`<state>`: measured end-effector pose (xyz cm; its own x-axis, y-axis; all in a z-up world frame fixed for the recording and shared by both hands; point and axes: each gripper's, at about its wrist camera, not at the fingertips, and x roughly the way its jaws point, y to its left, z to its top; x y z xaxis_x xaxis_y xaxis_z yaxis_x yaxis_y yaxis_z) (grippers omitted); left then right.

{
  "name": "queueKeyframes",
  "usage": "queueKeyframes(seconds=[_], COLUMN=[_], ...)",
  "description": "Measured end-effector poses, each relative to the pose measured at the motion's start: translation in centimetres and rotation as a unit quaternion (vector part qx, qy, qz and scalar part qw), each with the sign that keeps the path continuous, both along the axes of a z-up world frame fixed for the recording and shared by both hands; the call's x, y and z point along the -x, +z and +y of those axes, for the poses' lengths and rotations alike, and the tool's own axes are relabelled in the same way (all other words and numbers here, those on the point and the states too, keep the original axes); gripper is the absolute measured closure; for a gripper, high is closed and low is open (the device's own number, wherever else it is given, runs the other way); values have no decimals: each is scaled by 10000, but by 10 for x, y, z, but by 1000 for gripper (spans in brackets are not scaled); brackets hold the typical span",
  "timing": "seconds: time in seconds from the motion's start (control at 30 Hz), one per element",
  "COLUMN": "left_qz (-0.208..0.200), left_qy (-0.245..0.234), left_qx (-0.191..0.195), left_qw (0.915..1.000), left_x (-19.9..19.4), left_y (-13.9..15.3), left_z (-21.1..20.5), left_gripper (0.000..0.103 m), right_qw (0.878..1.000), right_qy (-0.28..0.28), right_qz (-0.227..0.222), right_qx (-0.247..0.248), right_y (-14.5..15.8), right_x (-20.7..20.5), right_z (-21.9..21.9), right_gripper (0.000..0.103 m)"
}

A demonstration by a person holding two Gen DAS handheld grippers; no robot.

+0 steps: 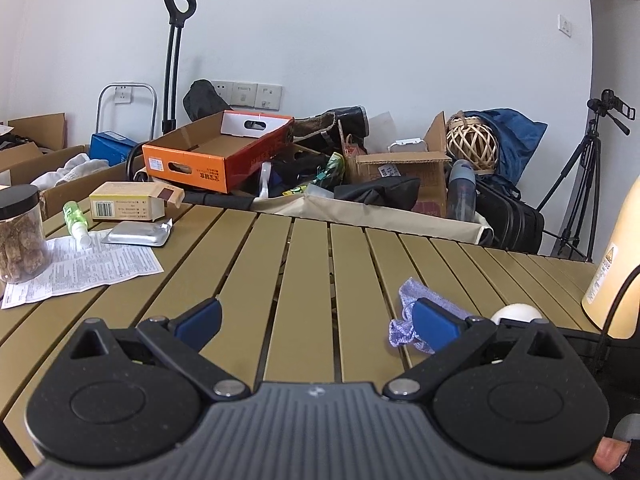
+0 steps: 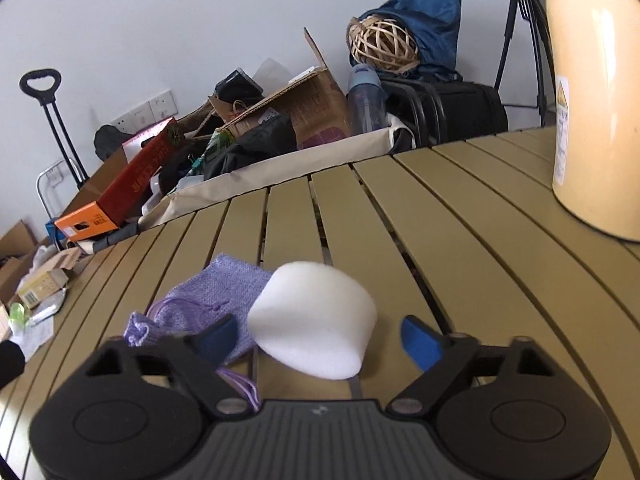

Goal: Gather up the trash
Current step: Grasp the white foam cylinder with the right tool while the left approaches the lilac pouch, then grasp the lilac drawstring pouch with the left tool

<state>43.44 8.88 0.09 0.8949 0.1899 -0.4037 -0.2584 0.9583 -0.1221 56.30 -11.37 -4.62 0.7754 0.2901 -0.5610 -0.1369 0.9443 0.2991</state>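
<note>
A white foam piece (image 2: 316, 316) lies on the slatted olive table (image 2: 460, 240), partly over a purple drawstring pouch (image 2: 216, 296). My right gripper (image 2: 320, 340) straddles the foam with blue pads on either side. A gap shows between the foam and the right pad, so it is open. In the left wrist view my left gripper (image 1: 318, 322) hovers open over bare slats with nothing between its fingers. The pouch (image 1: 404, 300) sits just behind its right finger, and the foam (image 1: 516, 312) peeks out further right.
At the table's left lie a paper leaflet (image 1: 88, 268), a foil pack (image 1: 138, 234), a green bottle (image 1: 76, 220), a small carton (image 1: 128, 202) and a dark-lidded jar (image 1: 20, 236). A tall cream container (image 2: 592, 100) stands right. Beyond the far edge is a cluttered cart (image 1: 360, 208).
</note>
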Motion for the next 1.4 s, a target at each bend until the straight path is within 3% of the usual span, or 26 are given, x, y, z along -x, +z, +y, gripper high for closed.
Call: queueKeyframes(seconds=[0.03,0.13,0.57,0.73,0.97,1.23,1.4], left_qz=[11,37,185,348,956,1522,1695], left_qy=[-3,-14,-120,-346,-704,-685,-523], left_qx=[1,3,129,-59,-523,-1049,-979], left_qw=[10000,10000,9997,9988,9915,9804,9793], left_x=[-1,-2,-14,-39,-84,-120,-128], left_y=[0,-2,0,9,0,-25,-33], left_z=[0,0,-14,-34,-80,-112,-108], left_gripper=[0,0,0,0,0,0,0], right_qw=[10000,9998,9967,9941,9909,9866,9857], right_qy=[26,84,-145,-348,-664,-913,-990], right_qz=[12,-78,-310,-425,-499,-513,-493], right_qx=[-55,-135,-734,-937,-1058,-1253,-1271], right_y=[-1,0,19,30,35,34,30], right_x=[0,3,17,21,22,23,23], right_z=[-1,-3,-51,-84,-125,-158,-168], right_gripper=[45,47,49,49,49,49,49])
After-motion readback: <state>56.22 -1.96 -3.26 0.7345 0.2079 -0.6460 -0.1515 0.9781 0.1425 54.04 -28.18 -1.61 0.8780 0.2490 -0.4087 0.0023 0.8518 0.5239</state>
